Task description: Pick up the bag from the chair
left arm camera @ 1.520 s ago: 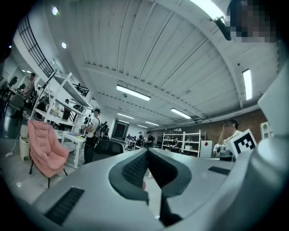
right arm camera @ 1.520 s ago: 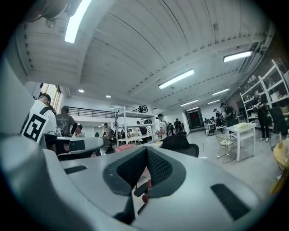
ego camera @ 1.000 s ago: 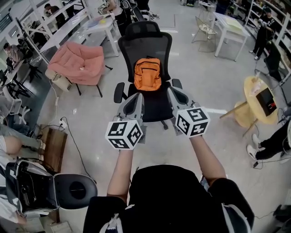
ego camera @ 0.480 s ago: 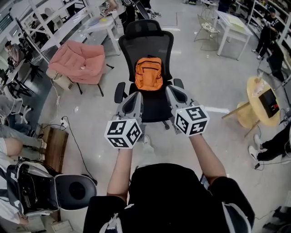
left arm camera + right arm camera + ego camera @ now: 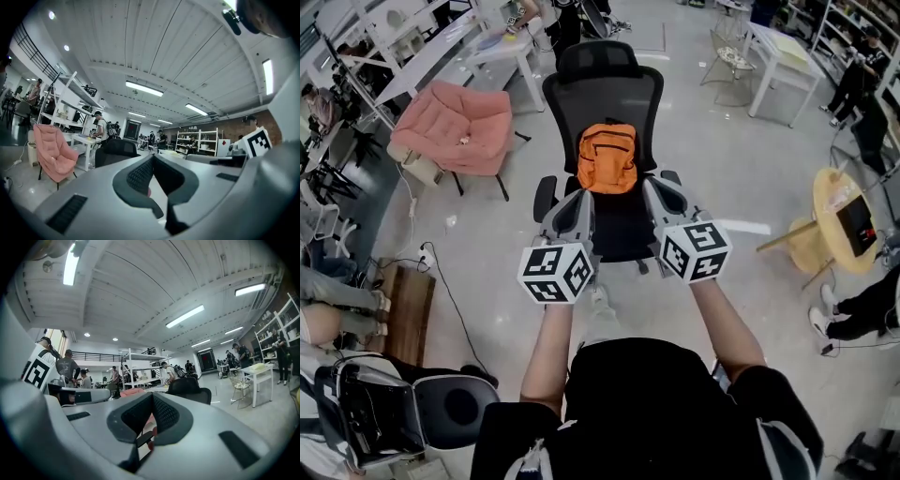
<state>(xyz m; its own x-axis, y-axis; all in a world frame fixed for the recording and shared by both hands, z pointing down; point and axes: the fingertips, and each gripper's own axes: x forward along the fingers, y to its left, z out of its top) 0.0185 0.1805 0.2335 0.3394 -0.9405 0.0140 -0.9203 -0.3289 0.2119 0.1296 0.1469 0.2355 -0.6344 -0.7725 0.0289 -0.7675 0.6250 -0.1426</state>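
An orange backpack (image 5: 607, 157) stands upright on the seat of a black mesh office chair (image 5: 603, 96), leaning on its backrest. My left gripper (image 5: 578, 200) is held level just short of the seat's left front, shut with nothing in it. My right gripper (image 5: 660, 191) is held the same way at the seat's right front, also shut and empty. Neither touches the bag. In the left gripper view the closed jaws (image 5: 153, 156) point past the chair's headrest (image 5: 116, 149). The right gripper view has its closed jaws (image 5: 152, 397) and the headrest (image 5: 188, 388).
A pink lounge chair (image 5: 457, 127) stands left of the office chair. White tables (image 5: 780, 58) are at the back right, and a round yellow table (image 5: 842, 204) is at the right. Another black chair (image 5: 455, 405) sits behind me on the left. A cable (image 5: 441, 281) runs over the floor. People stand around the room's edges.
Both grippers have moved forward together toward the chair, which now sits a little nearer. Their jaws stayed shut and the backpack has not moved.
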